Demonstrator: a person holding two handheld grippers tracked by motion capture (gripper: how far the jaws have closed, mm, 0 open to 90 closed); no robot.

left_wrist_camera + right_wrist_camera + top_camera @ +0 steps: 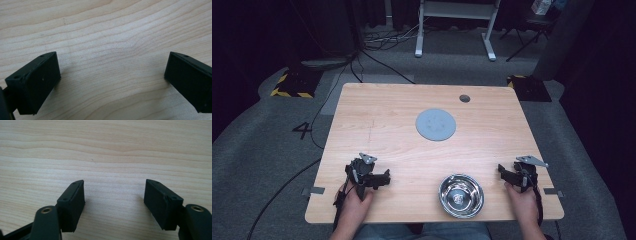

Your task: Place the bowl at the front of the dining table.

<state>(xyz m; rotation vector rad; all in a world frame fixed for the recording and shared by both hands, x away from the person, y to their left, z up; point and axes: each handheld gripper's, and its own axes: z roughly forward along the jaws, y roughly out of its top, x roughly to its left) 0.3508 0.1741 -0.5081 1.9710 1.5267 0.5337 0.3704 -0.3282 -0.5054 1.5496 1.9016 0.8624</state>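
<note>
A shiny steel bowl (461, 195) stands near the front edge of the wooden table (392, 135), a little right of centre. A flat grey round disc (435, 124) lies in the middle of the table, farther back. My left gripper (380, 178) rests at the front left in a hand, left of the bowl; in the left gripper view (112, 75) its jaws stand wide apart over bare wood. My right gripper (507, 172) sits at the front right, just right of the bowl; the right gripper view (113, 193) has it open, nothing between its jaws.
A round cable hole (464, 98) is near the table's back edge. Beyond the table lie grey carpet, cables (382, 40), a white desk frame (457, 30) and yellow-black striped blocks (292, 82). A black cable (287, 190) runs off the table's left side.
</note>
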